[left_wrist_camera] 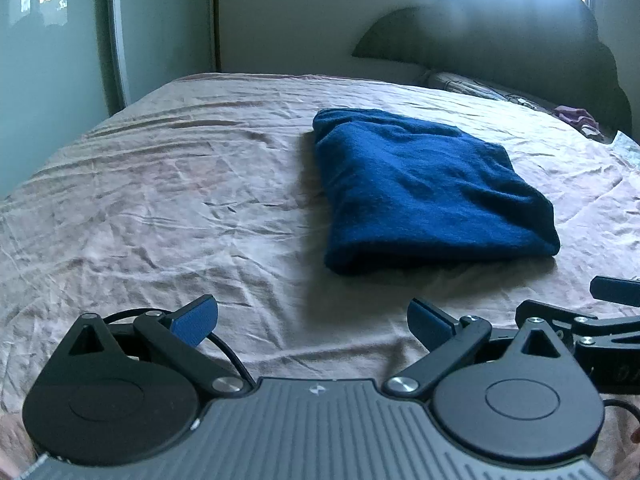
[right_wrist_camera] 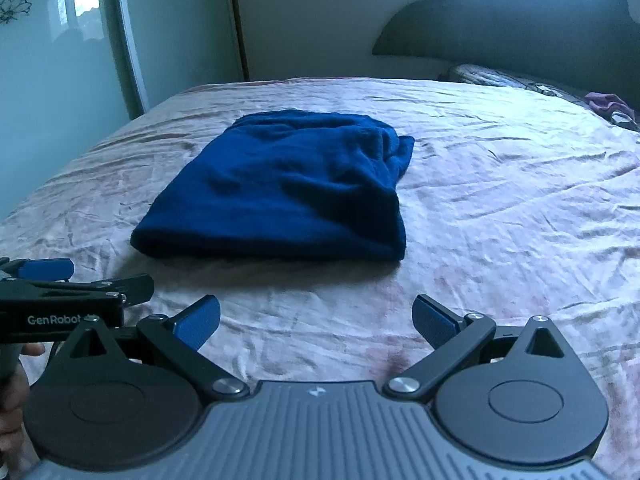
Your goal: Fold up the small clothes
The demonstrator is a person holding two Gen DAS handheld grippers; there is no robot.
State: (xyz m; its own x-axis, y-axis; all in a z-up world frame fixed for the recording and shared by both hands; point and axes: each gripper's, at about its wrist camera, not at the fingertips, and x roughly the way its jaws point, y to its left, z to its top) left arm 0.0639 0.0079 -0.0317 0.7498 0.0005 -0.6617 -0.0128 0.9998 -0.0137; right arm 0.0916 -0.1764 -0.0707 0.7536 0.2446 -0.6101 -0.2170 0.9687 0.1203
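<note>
So the folded dark blue fleece garment (left_wrist_camera: 428, 192) is lying flat on the bed with the wrinkled pale pink sheet (left_wrist_camera: 160, 184), roughly mid-bed. From the left wrist camera it sits up around 1 o'clock, from the right wrist camera more like 11 o'clock, so it's ahead of and between the two claws, and neither one is touching it.

Left claw (left_wrist_camera: 312, 322) is spread wide, blue pads apart, nothing in it, just hovering over bare sheet. Right claw (right_wrist_camera: 316, 322) is the same deal: fully released, empty. Both are near the garment's front edge, with a strip of sheet in between.

Off at 2 o'clock near the dark curved headboard (left_wrist_camera: 520, 48) there's a patterned pillow (left_wrist_camera: 472, 88) and a small crumpled purple-pink cloth (right_wrist_camera: 610, 106). It's too blurry to say what that one actually is.
</note>
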